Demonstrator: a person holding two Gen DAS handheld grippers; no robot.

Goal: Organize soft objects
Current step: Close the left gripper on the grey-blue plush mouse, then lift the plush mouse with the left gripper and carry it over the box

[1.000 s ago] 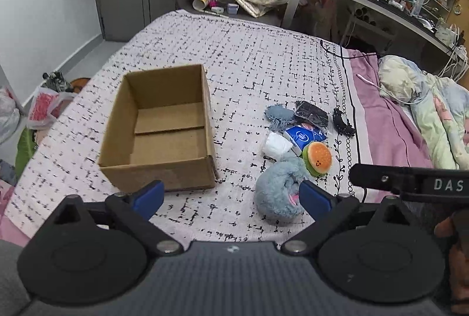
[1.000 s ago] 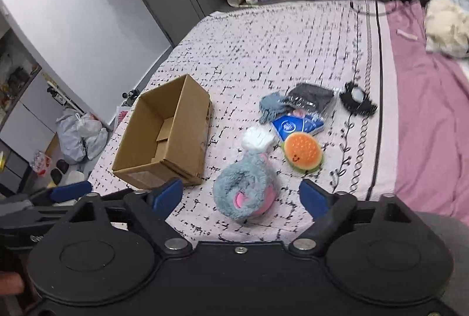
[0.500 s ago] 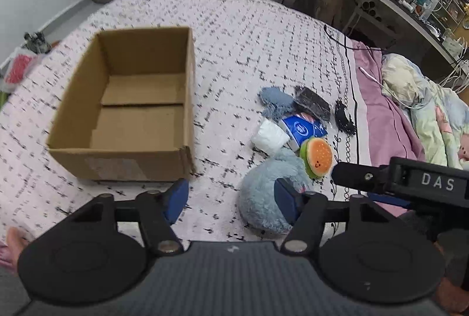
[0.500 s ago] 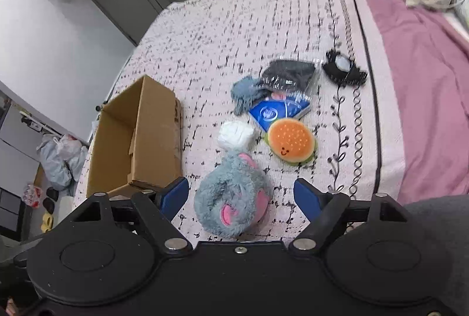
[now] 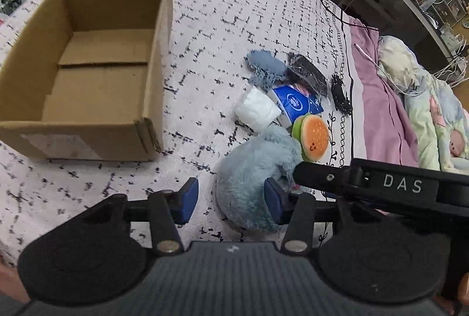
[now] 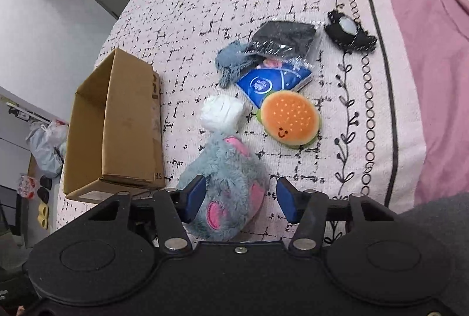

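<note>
A grey-blue plush toy (image 5: 249, 169) with pink patches (image 6: 231, 169) lies on the patterned bedspread, just right of an empty cardboard box (image 5: 159, 58). My left gripper (image 5: 231, 200) hangs low over the plush's near side. Its jaws are closing; the right pad overlaps the fur and the left pad stands clear of it. My right gripper (image 6: 240, 200) straddles the same plush, jaws closing, with the left pad at the fur and a gap at the right pad. An orange burger plush (image 6: 288, 118) lies just beyond.
Behind the plush lie a white wad (image 6: 221, 112), a blue tissue pack (image 6: 263, 86), a black bagged item (image 6: 281, 36), a blue-grey fuzzy piece (image 6: 231, 61) and a black hair piece (image 6: 348, 33). A black bar marked DAS (image 5: 401, 187) crosses the left view's right side. Pink sheet and bedding (image 5: 425, 99) lie right.
Both grippers have come down and closer to the grey-blue plush. Their jaws have narrowed from wide apart to either side of it.
</note>
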